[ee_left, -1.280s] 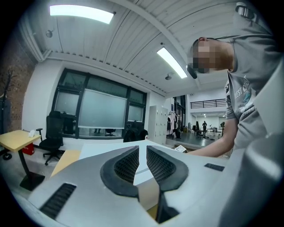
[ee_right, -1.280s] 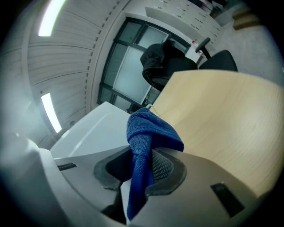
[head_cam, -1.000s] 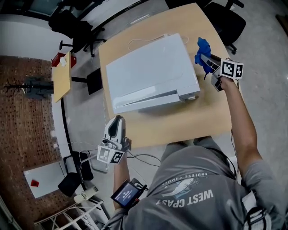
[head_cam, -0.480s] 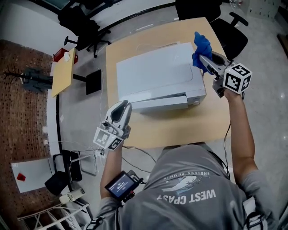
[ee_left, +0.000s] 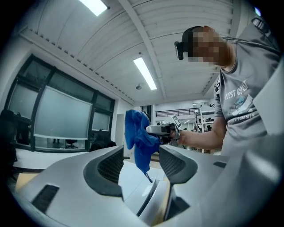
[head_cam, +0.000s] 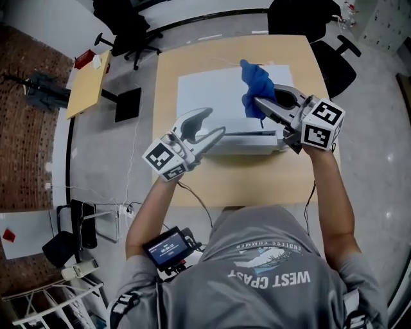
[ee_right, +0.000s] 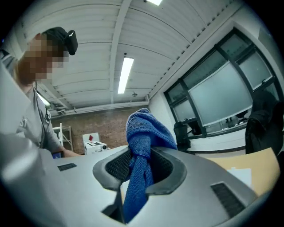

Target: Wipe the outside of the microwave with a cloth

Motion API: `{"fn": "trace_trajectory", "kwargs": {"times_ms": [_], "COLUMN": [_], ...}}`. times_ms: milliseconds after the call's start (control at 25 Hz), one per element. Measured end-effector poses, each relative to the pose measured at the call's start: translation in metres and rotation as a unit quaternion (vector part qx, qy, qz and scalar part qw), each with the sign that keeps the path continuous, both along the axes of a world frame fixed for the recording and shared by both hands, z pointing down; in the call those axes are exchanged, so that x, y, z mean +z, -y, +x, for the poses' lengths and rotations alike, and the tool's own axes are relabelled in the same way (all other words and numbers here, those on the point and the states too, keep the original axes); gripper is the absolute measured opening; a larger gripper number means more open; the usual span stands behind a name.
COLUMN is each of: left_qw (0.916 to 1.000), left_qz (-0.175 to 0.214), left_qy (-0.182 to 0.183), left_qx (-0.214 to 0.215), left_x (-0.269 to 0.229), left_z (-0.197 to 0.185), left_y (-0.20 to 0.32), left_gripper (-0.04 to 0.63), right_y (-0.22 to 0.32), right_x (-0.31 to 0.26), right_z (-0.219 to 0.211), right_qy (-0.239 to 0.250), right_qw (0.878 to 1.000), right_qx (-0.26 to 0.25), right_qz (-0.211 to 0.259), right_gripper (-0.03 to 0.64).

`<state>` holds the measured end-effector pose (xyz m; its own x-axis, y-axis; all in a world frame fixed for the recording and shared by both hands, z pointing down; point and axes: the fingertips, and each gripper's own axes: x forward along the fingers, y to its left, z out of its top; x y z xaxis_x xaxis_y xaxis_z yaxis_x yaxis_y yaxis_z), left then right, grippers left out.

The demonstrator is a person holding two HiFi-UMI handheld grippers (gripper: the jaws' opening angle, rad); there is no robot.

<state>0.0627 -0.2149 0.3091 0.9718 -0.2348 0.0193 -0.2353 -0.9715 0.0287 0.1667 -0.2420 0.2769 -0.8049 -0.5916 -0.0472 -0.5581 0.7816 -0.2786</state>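
Observation:
The white microwave point(head_cam: 218, 90) lies on the wooden table point(head_cam: 168, 77). A blue cloth point(head_cam: 255, 87) hangs bunched from my right gripper point(head_cam: 258, 103), which is shut on it above the microwave's front right part. In the right gripper view the cloth point(ee_right: 143, 133) is pinched between the pads and droops below the gripper point(ee_right: 141, 170). My left gripper point(head_cam: 212, 124) hovers at the microwave's front left, and its jaws have just been opening with nothing between them. The left gripper view looks past that gripper point(ee_left: 142, 162) at the cloth point(ee_left: 140, 142) and the microwave's top point(ee_left: 135, 184).
Black office chairs point(head_cam: 307, 14) stand beyond the table's far edge. A small wooden side table point(head_cam: 87, 83) stands at the left. A thin cable point(head_cam: 138, 141) hangs off the table's left side. A small screen device point(head_cam: 168, 247) is strapped to the left forearm.
The right gripper carried the cloth from the microwave's right side to above its front top. The left gripper rose from below the table's edge to the microwave's front and opened.

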Motion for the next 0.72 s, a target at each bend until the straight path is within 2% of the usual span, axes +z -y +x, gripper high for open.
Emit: {"fn": "trace_trajectory", "kwargs": {"times_ms": [80,160,360,520,640,720], "left_qw": [0.9998,0.9994,0.9989,0.9989,0.9989,0.9989], "left_qz": [-0.012,-0.018,0.001,0.017,0.034,0.041], "left_qy": [-0.007,-0.014,-0.012,0.005,0.013,0.018], "left_qx": [0.015,0.027,0.046,0.043,0.030,0.016], "left_x": [0.000,0.000,-0.003,-0.003,0.002,0.006], "left_z": [0.001,-0.001,-0.002,-0.001,-0.004,-0.011], "left_y": [0.000,-0.001,-0.003,-0.003,0.001,0.008], "left_gripper": [0.279,0.296,0.296,0.295,0.228,0.142], "right_y": [-0.004,-0.008,-0.013,-0.015,-0.015,-0.012], "right_x": [-0.008,-0.014,-0.013,-0.005,0.003,0.009], "right_z": [-0.036,-0.066,-0.112,-0.131,-0.140,-0.145], "right_qy": [0.013,0.021,0.013,-0.026,-0.064,-0.113], "right_qw": [0.999,0.998,0.992,0.991,0.991,0.990], "right_qx": [-0.035,-0.063,-0.116,-0.124,-0.108,-0.083], "right_qz": [-0.010,-0.020,-0.046,-0.051,-0.042,-0.025], "right_gripper": [0.103,0.103,0.103,0.121,0.157,0.173]}}
